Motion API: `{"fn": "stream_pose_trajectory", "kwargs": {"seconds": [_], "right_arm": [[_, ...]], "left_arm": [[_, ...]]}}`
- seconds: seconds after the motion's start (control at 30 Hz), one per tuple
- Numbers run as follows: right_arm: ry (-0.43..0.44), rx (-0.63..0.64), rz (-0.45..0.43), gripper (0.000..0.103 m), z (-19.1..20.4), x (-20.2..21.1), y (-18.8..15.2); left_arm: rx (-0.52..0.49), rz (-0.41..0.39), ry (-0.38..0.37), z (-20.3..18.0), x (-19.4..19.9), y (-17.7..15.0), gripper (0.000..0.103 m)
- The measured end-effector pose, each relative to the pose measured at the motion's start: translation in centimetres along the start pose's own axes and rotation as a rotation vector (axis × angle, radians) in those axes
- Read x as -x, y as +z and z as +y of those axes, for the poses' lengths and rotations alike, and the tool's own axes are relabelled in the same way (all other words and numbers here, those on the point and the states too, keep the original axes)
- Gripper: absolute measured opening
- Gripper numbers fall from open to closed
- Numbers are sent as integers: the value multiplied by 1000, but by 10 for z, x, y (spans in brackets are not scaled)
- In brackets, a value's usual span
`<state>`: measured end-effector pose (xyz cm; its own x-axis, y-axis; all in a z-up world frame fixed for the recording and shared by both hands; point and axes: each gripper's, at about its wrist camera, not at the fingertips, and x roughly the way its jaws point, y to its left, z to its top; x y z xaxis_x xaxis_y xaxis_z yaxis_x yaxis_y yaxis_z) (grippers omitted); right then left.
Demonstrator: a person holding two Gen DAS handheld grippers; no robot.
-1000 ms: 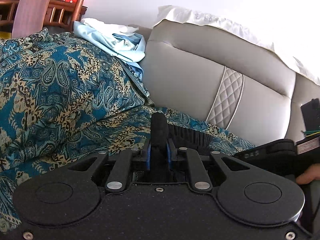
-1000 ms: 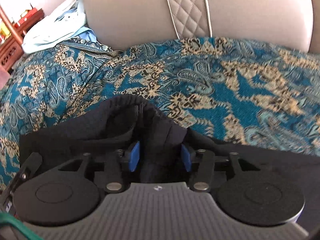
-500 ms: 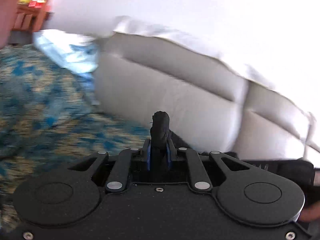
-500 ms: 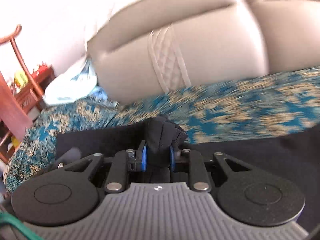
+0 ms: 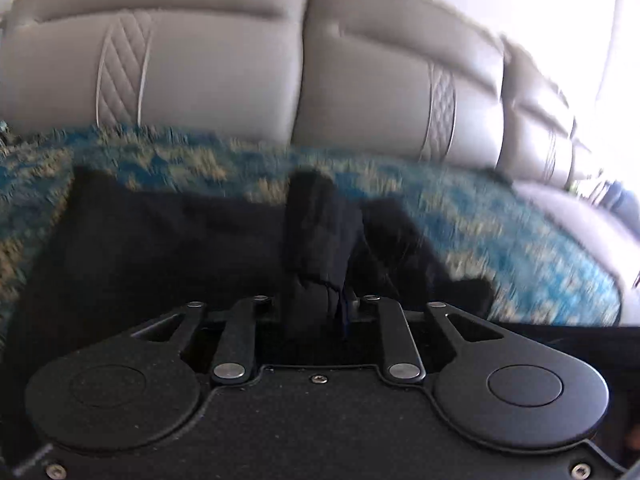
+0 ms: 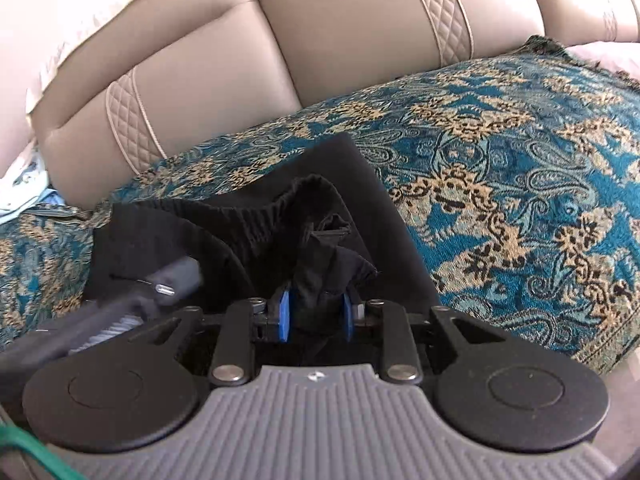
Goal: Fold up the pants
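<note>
**Black pants pinched at both ends over the patterned throw**

Nearest in the right wrist view, the right gripper (image 6: pixel 316 314) clamps a bunched fold of the black pants (image 6: pixel 360 200) between its blue pads (image 6: pixel 283 314). The left gripper (image 5: pixel 318 304) likewise bites a thick wad of the same dark cloth (its pads are buried in fabric). Past the fingers, the pants lie spread on the teal paisley throw (image 6: pixel 500 168), ribbed waistband (image 6: pixel 264 216) gaping just ahead of the right gripper; the flat panel beyond runs away toward the backrest. Blur hides the long axis in the left view. Farthest, the beige sofa back (image 6: pixel 360 32) rises behind the throw.
</note>
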<state>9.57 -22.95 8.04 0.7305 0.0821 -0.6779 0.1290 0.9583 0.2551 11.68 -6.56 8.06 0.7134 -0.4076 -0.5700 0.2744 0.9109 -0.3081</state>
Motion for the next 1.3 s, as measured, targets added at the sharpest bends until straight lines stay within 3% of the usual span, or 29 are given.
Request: {"fn": "stream_pose_trajectory", "kwargs": {"seconds": [0.03,0.07,0.13,0.5,0.8,0.93,1.07,1.1,1.13,1.17,1.2,1.27,1.3], "right_arm": [[15,1,2,50,-3,1,0],[19,1,0,52,-5,1,2],[24,10,-7,60,-10,4,2],[37,-77,-127,65,-45,19,28],[250,-137,-45,70,-43,0,36],[281,-148,-5,73,-38,-10,39],[254,-52,46,77,-20,-22,42],[221,-21,62,72,-15,-26,42],[186,3,73,45,-11,-30,42],[141,36,80,27,-6,-35,42],[100,68,83,20,-3,-38,44],[87,119,63,18,3,-41,48],[87,148,50,18,6,-40,50]], "left_arm": [[-2,26,8,-2,-6,-2,31],[-4,43,16,-3,-10,-3,36],[-8,49,23,-1,-12,-1,55],[-32,28,-14,-3,1,16,70],[-165,25,-245,-15,34,15,97],[-253,73,-344,-18,49,4,98],[-319,78,-410,-19,68,-9,98],[-321,57,-408,-17,72,-9,98],[-322,34,-394,-13,76,-7,98],[-318,12,-368,-9,77,-5,98],[-311,-21,-321,-1,78,0,98],[-301,-68,-213,14,74,9,91],[-301,-79,-163,21,72,13,79]]}}
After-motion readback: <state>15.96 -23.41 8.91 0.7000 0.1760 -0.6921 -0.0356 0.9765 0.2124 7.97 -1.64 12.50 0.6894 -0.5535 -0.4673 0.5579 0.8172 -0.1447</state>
